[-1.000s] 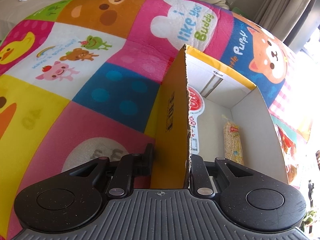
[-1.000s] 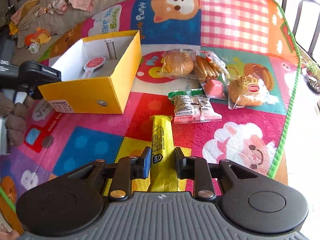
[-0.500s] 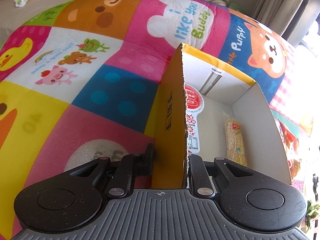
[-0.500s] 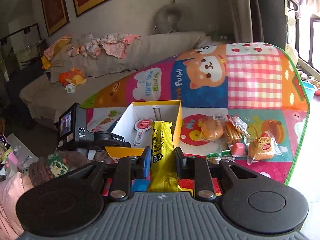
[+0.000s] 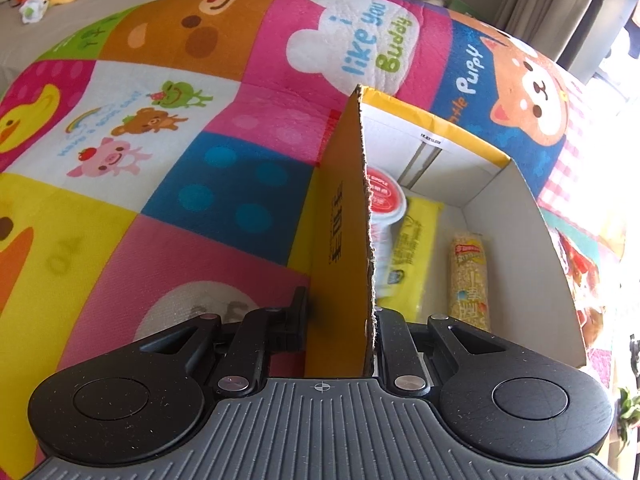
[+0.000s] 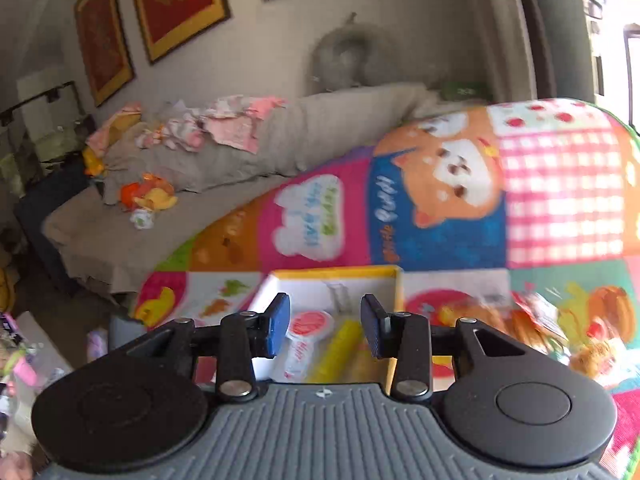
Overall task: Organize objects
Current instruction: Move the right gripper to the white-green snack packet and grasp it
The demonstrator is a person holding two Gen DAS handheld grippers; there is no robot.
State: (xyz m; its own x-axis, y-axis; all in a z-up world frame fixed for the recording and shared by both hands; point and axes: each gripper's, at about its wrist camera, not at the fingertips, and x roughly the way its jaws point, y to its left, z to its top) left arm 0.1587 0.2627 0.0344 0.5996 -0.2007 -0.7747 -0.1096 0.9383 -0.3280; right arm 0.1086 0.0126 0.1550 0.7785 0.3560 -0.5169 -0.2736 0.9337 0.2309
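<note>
Our left gripper [image 5: 340, 320] pinches the near wall of the box [image 5: 344, 216], one finger outside and one inside, so the box stays put on the mat [image 5: 224, 184]. Our right gripper [image 6: 325, 326] hangs above the box with its jaws opening and nothing between them. The yellow pack [image 5: 412, 252] lies on the box floor under and just ahead of those jaws. Its long axis runs from the near wall toward the far wall, beside the red-lidded cup [image 5: 380, 200] and the grain bar [image 5: 470, 276].

The loose snacks [image 6: 560, 320] lie on the mat to the right of the box, blurred in the right view. They sit off to the right of our free jaws and lower. Our right hand looks the nearer one, and our left is taken up with the box. We judge that the next reach swings right and down.
</note>
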